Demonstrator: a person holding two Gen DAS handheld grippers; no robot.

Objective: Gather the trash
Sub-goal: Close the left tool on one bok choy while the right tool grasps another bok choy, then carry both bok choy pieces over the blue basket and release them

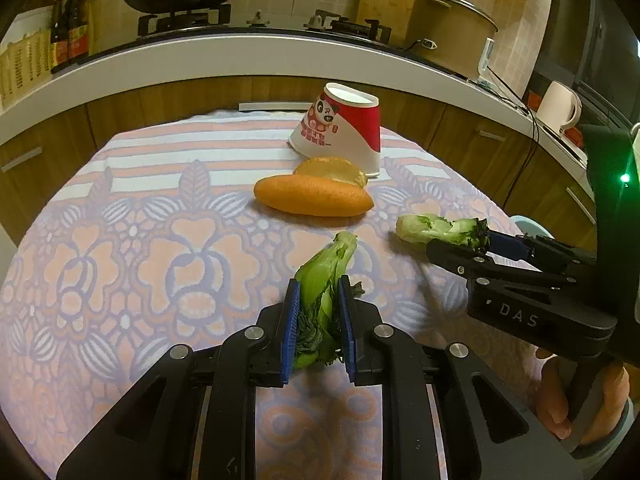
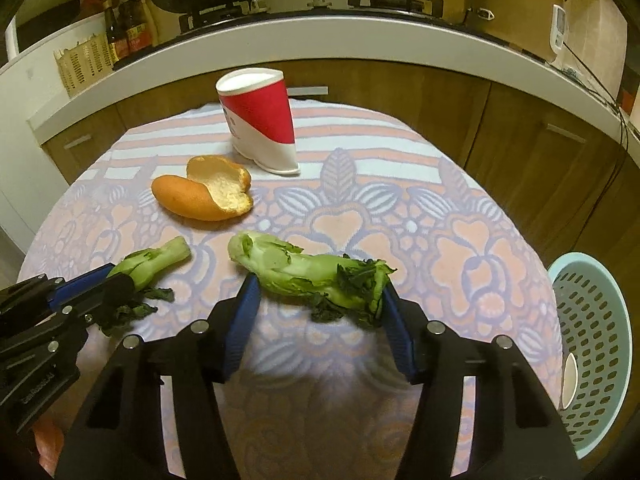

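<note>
My left gripper [image 1: 318, 320] is shut on a small green bok choy piece [image 1: 324, 276], stem end pointing away, just above the patterned tablecloth [image 1: 140, 240]. In the right wrist view the same gripper [image 2: 108, 280] and its piece [image 2: 156, 260] sit at the left. My right gripper [image 2: 320, 300] has both blue pads against a larger pale-green bok choy stalk [image 2: 304, 272] lying crosswise, leafy end by the right pad. From the left wrist view, that stalk [image 1: 432, 226] sticks out of the right gripper [image 1: 468, 242]. A torn bread roll [image 2: 204, 196] and a tilted red-and-white paper cup [image 2: 264, 128] lie farther back.
A light blue perforated basket [image 2: 592, 320] stands beside the table at the right, below its edge. Behind the table runs a kitchen counter with wooden cabinets [image 1: 60, 152], a wok, a pot and a kettle [image 1: 558, 106]. A hand [image 1: 580, 408] grips the right tool's handle.
</note>
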